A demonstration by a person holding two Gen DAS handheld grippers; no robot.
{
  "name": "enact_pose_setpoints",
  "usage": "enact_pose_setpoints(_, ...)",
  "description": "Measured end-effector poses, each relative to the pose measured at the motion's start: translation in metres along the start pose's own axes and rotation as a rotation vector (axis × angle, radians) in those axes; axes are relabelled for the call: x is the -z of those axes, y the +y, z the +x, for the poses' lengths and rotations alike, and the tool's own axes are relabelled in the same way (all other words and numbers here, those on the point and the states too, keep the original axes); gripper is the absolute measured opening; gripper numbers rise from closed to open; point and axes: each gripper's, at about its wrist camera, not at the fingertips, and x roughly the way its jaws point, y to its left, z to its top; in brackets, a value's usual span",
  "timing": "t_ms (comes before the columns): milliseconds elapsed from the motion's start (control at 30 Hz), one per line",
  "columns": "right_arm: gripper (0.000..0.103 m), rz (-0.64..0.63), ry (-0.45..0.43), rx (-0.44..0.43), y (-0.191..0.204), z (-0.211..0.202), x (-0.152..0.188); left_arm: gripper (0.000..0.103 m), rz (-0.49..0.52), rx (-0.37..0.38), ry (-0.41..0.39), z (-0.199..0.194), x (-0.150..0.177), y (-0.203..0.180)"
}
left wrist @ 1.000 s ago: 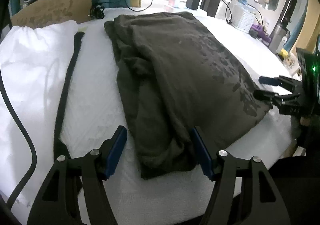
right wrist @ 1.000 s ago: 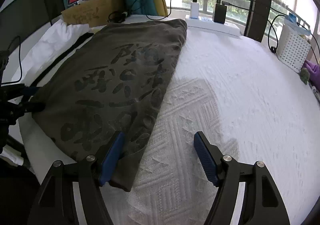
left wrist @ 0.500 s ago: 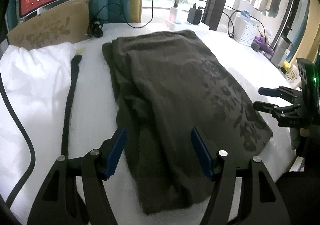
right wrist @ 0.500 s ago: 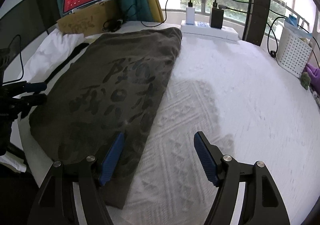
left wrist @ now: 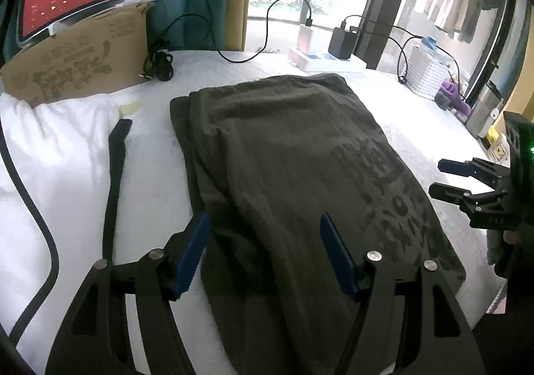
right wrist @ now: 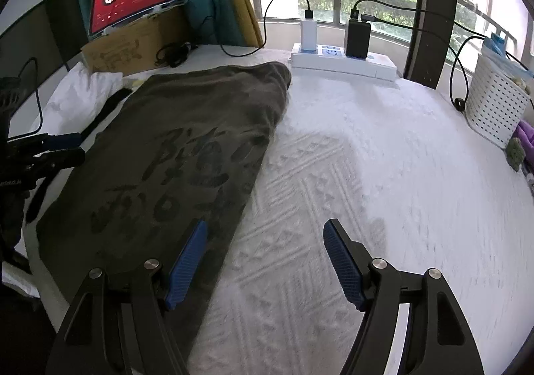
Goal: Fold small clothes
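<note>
While both the left gripper [left wrist: 263, 251] and right gripper [right wrist: 265, 261] hover wide and empty, the limp, light dark T-shirt [left wrist: 290, 154] likely needs pinching at its near hem corners.

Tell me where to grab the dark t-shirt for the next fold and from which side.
Probably the near hem corners of the dark t-shirt: it lies flat, lengthwise on the white bedspread, near edge by both open grippers. Left gripper takes its near corner from the bed's front; right gripper takes the corner beside the printed lettering.
</note>
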Motion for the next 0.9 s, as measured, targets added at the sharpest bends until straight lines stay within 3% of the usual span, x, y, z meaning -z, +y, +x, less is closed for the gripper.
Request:
enact_pose_setpoints(300,0.074,-0.01,0.011,0.011,-0.011,0.023,-0.024,0.07,-0.003,-0.008,0.002,0.025,-0.023,0.016)
enact_pose_setpoints(500,0.074,-0.042,0.017,0.008,-0.012,0.042,-0.043,0.073,-0.055,-0.006,-0.001,0.045,-0.038,0.04)
enact_pose_setpoints(900,0.074,0.028,-0.001,-0.105,-0.031,0.085,-0.084,0.075,-0.061,-0.003,-0.004,0.077,-0.061,0.052)
